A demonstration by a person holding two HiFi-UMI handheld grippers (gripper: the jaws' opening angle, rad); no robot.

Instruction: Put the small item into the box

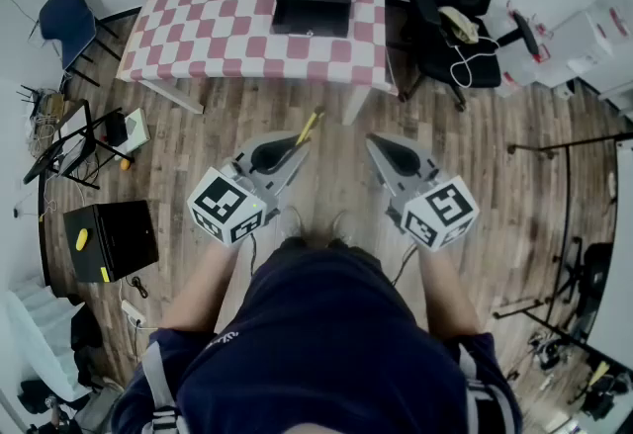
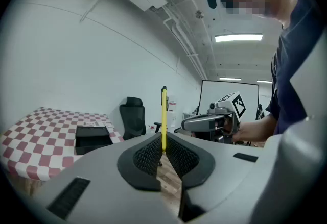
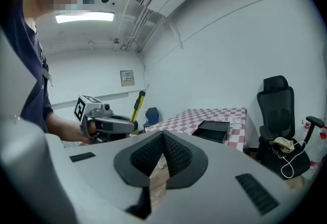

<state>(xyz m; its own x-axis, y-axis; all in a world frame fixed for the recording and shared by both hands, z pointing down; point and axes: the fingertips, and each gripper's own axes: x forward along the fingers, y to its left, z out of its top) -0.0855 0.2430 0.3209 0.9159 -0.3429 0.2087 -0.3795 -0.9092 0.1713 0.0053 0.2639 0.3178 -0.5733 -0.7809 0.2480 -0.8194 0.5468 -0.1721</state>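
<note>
Pen (image 2: 163, 116), thin, yellow, dark clip, stands upright, low end pinched betw. 2 fingers (image 2: 147, 156) of left gripper (image 2: 162, 150). Looks light, stiff, slick; prob. pivots, so mid-shaft hold is safer. Right gripper (image 3: 162, 152) closed, empty. Box (image 1: 313, 2) on table (image 1: 208, 7), well apart.

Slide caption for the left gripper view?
Left hand-held gripper clamps a yellow pen upright, black box on checkered table beyond.

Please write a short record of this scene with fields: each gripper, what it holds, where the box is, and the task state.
left gripper: jaws shut on a yellow pen, which sticks out past them
right gripper: jaws together, nothing between them
black box: on the checkered table, apart from both grippers
task state: pen not yet in the box
</note>
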